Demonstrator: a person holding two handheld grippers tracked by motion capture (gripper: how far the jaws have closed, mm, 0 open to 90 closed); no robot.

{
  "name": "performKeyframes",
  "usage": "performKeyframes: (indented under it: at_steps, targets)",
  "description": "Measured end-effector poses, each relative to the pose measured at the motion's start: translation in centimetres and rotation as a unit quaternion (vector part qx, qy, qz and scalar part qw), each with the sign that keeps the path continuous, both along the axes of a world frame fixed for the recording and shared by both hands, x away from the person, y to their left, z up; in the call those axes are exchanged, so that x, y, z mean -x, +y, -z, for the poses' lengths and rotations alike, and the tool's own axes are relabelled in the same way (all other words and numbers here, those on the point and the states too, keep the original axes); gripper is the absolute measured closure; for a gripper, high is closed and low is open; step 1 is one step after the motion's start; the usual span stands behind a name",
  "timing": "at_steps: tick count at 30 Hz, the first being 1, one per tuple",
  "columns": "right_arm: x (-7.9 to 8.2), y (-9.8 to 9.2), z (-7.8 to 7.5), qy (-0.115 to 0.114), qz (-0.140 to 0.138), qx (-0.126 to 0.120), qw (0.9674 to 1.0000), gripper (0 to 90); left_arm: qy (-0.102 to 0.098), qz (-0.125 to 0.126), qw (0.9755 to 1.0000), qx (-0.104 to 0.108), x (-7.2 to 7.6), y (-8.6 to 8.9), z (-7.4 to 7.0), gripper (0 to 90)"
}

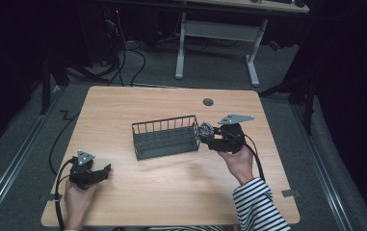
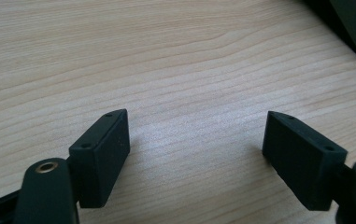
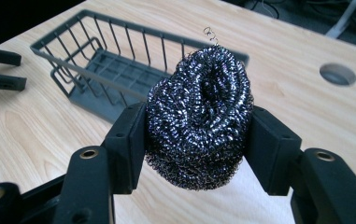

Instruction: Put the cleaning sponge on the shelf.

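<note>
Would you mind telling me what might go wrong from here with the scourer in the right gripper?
1. The steel scourer is springy and pinched only at its sides by the right gripper, so it might slip out.
2. It hangs beside the wire basket, not over it, so it could land on the table.
3. Its loose wire might snag the basket's bars.

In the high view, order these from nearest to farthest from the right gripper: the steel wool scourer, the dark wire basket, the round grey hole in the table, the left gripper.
1. Steel wool scourer, held between the right gripper's fingers.
2. Dark wire basket, just to its left.
3. Round grey hole in the table, beyond it, toward the far edge.
4. Left gripper, across the table, near the front left.
</note>
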State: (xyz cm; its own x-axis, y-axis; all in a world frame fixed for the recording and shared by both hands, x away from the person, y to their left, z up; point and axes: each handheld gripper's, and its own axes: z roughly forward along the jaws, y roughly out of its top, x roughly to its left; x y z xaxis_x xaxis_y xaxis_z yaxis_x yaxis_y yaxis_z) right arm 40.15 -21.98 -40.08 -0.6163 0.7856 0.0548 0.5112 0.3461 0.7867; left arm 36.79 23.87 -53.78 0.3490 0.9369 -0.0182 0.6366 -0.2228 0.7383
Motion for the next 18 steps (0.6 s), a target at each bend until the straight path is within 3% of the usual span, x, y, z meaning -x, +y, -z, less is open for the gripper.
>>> performKeyframes:
  at_steps: [8, 18]
  targets:
    - [-1.8, 2.4, -0.5, 0.006, -0.018, 0.01, 0.9998, 43.8, 0.0, 0.0, 1.0, 0.0, 0.0, 0.0, 0.0, 23.4]
    - [-4.0, 5.7, 0.5, 0.021, -0.034, 0.032, 0.9987, 43.6, 0.0, 0.0, 1.0, 0.0, 0.0, 0.0, 0.0, 23.4]
